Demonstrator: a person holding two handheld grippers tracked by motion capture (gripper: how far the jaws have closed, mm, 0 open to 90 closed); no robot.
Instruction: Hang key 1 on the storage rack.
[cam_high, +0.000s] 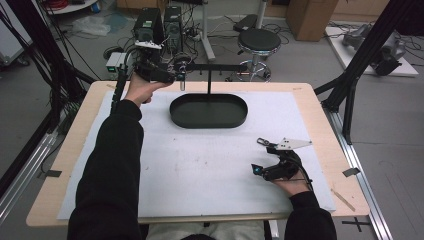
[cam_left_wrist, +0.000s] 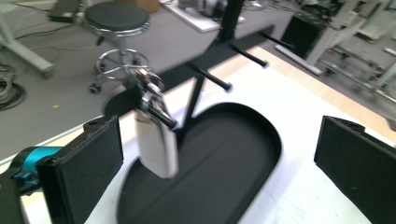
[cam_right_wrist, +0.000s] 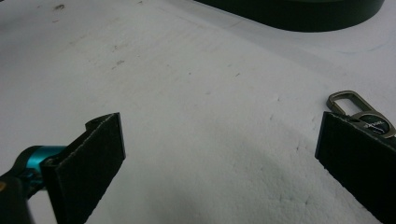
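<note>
Keychains number two: one white tag (cam_left_wrist: 156, 140) hangs ahead of the wide-spread left claw (cam_left_wrist: 219, 168) above one black tray (cam_left_wrist: 261, 135); one metal clip (cam_right_wrist: 359, 114) lies beside the wide-spread right claw (cam_right_wrist: 219, 163).

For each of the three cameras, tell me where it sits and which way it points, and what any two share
High view: above the person's side, looking forward and down at the table; both forearms, left gripper, right gripper.
Left gripper view: rides the raised left gripper, open jaws framing a hanging key fob over the black tray.
Right gripper view: low over the white mat, open jaws, metal clip.
All three show the tray.
</note>
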